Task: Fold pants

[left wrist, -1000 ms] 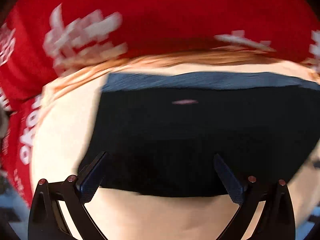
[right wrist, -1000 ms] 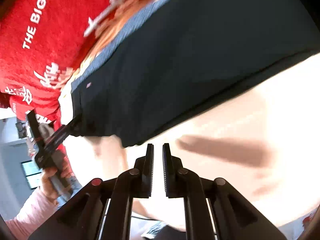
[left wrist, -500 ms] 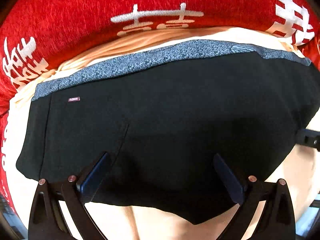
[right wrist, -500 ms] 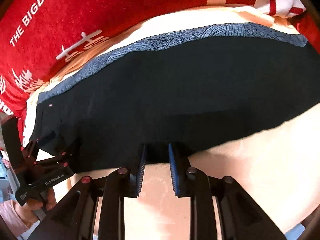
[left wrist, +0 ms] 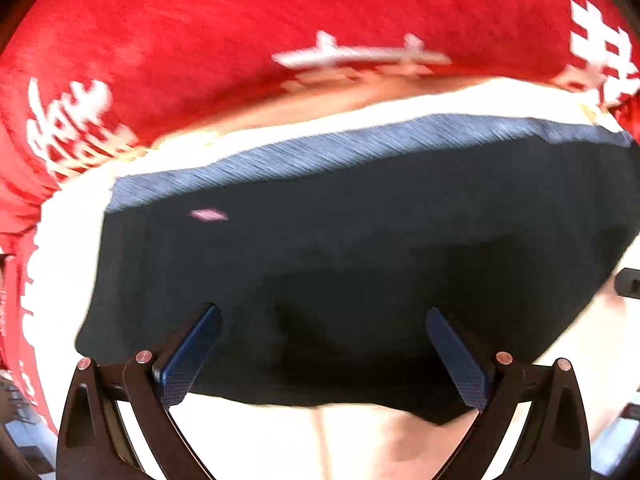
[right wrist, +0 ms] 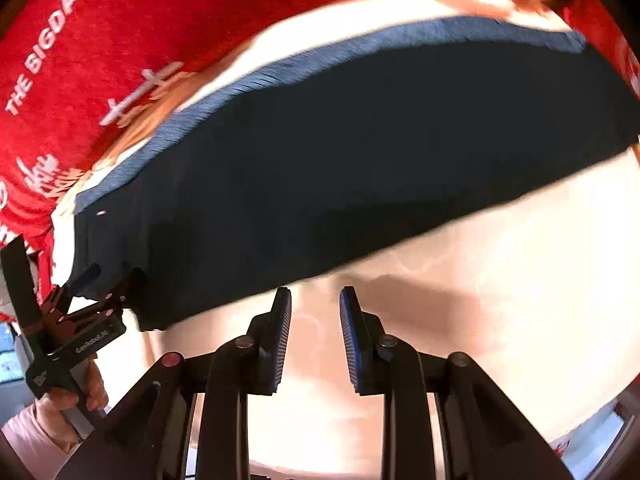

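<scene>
Black pants (left wrist: 360,264) on cream surface (right wrist: 500,300)

So the pants (left wrist: 360,248) are lying flat on a pale cream surface, folded into a wide dark slab, basically black or really deep navy. A blue-grey heathered waistband (left wrist: 320,152) is running along the far edge, and a tiny pink label (left wrist: 209,215) is sitting just under it near the left end. The near edge is looking a bit uneven.
</scene>
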Action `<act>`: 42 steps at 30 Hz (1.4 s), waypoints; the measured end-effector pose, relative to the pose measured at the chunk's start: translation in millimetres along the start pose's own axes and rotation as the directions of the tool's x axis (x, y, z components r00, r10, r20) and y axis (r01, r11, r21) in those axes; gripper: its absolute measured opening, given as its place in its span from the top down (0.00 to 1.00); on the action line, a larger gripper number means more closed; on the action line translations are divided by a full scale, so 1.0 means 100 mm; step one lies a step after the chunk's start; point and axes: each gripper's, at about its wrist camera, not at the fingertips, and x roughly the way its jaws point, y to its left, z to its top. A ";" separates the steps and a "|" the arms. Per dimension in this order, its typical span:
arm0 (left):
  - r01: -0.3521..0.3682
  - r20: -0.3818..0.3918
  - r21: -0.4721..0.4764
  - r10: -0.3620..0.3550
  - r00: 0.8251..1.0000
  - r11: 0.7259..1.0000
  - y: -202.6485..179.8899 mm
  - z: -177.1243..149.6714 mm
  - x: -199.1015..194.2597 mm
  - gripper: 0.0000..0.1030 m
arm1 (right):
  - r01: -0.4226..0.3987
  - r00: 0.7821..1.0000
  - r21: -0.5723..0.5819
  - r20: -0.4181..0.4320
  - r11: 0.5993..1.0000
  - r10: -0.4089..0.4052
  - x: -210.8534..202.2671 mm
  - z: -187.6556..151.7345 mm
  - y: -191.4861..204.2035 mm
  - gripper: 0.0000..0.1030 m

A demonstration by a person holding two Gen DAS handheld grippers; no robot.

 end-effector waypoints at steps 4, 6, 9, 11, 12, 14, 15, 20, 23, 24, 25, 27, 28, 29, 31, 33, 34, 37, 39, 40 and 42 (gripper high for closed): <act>-0.124 0.049 -0.071 0.127 0.991 0.990 0.59 0.11 0.03 0.00 | -0.094 0.996 -0.091 -0.013 0.991 0.093 0.08 0.25 0.42 0.73; -0.167 0.036 -0.134 0.173 0.984 0.977 0.92 0.07 0.09 0.00 | -0.151 0.989 -0.154 -0.027 0.976 0.148 0.19 0.40 0.76 0.73; -0.214 -0.007 -0.194 0.217 0.976 0.957 1.35 -0.06 0.30 0.00 | -0.250 0.968 -0.249 -0.085 0.936 0.236 0.42 0.65 1.37 0.73; -0.221 -0.038 -0.216 0.218 0.975 0.951 1.57 -0.16 0.43 0.00 | -0.289 0.957 -0.328 -0.122 0.899 0.263 0.57 0.75 1.83 0.73; -0.192 -0.043 -0.236 0.187 0.981 0.953 1.65 -0.23 0.46 0.00 | -0.291 0.957 -0.371 -0.133 0.882 0.259 0.63 0.79 2.03 0.73; -0.109 -0.022 -0.303 0.107 0.994 0.947 1.72 -0.39 0.47 0.00 | -0.306 0.952 -0.487 -0.167 0.818 0.256 0.82 0.88 2.60 0.69; -0.083 -0.013 -0.323 0.083 0.996 0.943 1.76 -0.44 0.49 0.00 | -0.307 0.952 -0.519 -0.175 0.798 0.252 0.90 0.89 2.77 0.65; -0.030 0.043 -0.367 0.049 0.998 0.930 1.81 -0.58 0.50 0.00 | -0.273 0.962 -0.690 -0.197 0.670 0.190 1.31 0.96 3.73 0.53; -0.007 0.076 -0.374 0.038 0.996 0.928 1.85 -0.66 0.54 0.00 | -0.235 0.972 -0.765 -0.193 0.599 0.135 1.59 0.95 4.10 0.53; -0.002 0.085 -0.373 0.037 0.996 0.928 1.84 -0.68 0.53 0.00 | -0.225 0.974 -0.778 -0.192 0.586 0.119 1.66 0.95 4.19 0.53; 0.001 0.094 -0.373 0.036 0.995 0.928 1.84 -0.71 0.53 0.00 | -0.212 0.977 -0.790 -0.189 0.575 0.100 1.75 0.96 4.27 0.53; 0.007 0.108 -0.379 0.037 0.993 0.925 1.84 -0.75 0.52 0.00 | -0.191 0.980 -0.804 -0.183 0.563 0.072 1.91 0.96 4.35 0.53; 0.007 0.114 -0.382 0.040 0.993 0.924 1.84 -0.76 0.52 0.00 | -0.191 0.980 -0.804 -0.184 0.563 0.070 1.98 0.98 4.37 0.53; 0.004 0.122 -0.381 0.046 0.992 0.925 1.82 -0.78 0.51 0.00 | -0.202 0.978 -0.797 -0.191 0.569 0.080 2.00 1.00 4.37 0.53; 0.002 0.133 -0.378 0.053 0.990 0.926 1.79 -0.76 0.51 0.00 | -0.237 0.969 -0.757 -0.229 0.609 0.092 2.07 1.07 4.37 0.53; 0.003 0.130 -0.379 0.050 0.990 0.925 1.82 -0.79 0.51 0.00 | -0.265 0.960 -0.728 -0.261 0.632 0.102 2.08 1.10 4.34 0.67; 0.001 0.122 -0.382 0.050 0.991 0.924 1.82 -0.79 0.50 0.00 | -0.249 0.963 -0.737 -0.255 0.628 0.083 2.07 1.09 4.35 0.87; -0.005 0.109 -0.405 0.054 0.993 0.914 1.79 -0.89 0.38 0.00 | -0.271 0.961 -0.770 -0.247 0.578 0.121 1.88 1.04 4.42 0.92; -0.014 0.111 -0.407 0.064 0.992 0.913 1.80 -0.93 0.38 0.00 | -0.271 0.962 -0.785 -0.244 0.557 0.125 1.83 1.03 4.49 0.92; -0.024 0.105 -0.404 0.072 0.992 0.915 1.82 -0.92 0.36 0.00 | -0.259 0.965 -0.790 -0.238 0.556 0.112 1.87 1.02 4.51 0.92; -0.043 0.090 -0.396 0.085 0.992 0.917 1.82 -0.89 0.30 0.00 | -0.216 0.974 -0.796 -0.215 0.566 0.070 2.02 0.99 4.53 0.92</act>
